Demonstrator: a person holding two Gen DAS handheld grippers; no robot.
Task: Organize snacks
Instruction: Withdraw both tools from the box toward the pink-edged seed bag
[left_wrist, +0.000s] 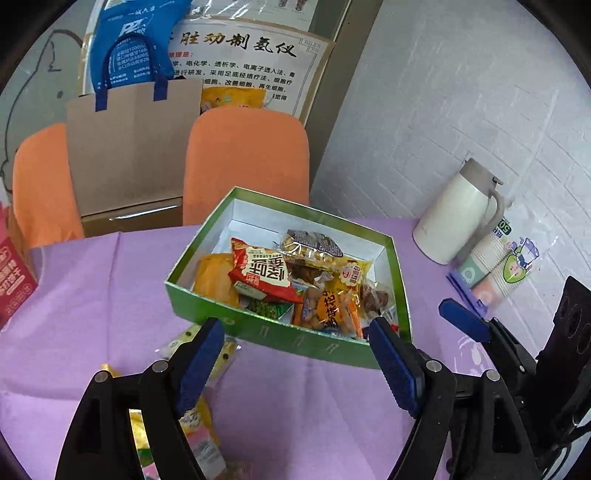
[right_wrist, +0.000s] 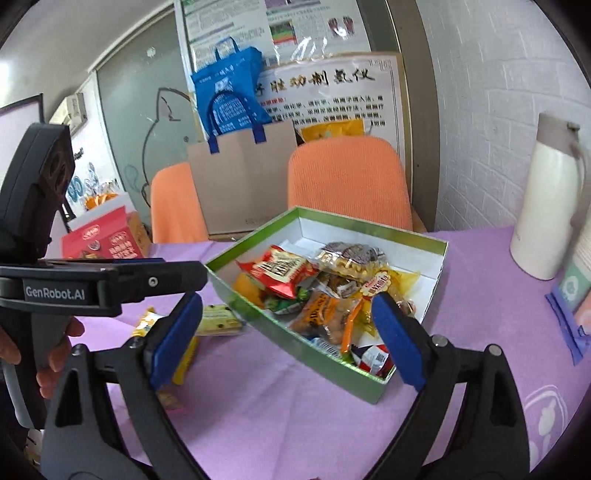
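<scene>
Purple cloth covers the tabletop (left_wrist: 92, 280), and on it sits my green box (left_wrist: 295, 341), lid off, white inside, heaped with snack packets. A red packet (left_wrist: 264, 271) lies on top near the middle, an orange peanut packet (left_wrist: 325, 308) sits against the near wall, and a clear bag with a dark label (left_wrist: 312, 243) rests toward the far side.

I have my left gripper (left_wrist: 297, 363) hovering just short of the box's near wall, jaws spread wide and nothing between the blue pads. My right gripper (right_wrist: 286, 339) hangs over the box's near corner, also wide open and empty. In the right wrist view I see the left gripper from the side, with the person's hand (right_wrist: 51, 354) wrapped round its handle.

Loose snacks (right_wrist: 218, 319) still lie on the cloth to the left of the box: a pale yellow packet just beside the box wall and more yellow ones nearer me, partly hidden behind my gripper fingers.

Off to the right, well apart from the box, stand a white flask (left_wrist: 458, 218) and a sleeve of paper cups (left_wrist: 495, 266) just beside it. Two orange chairs (left_wrist: 247, 162) face the far edge, with a cardboard box (left_wrist: 129, 155) between them.
</scene>
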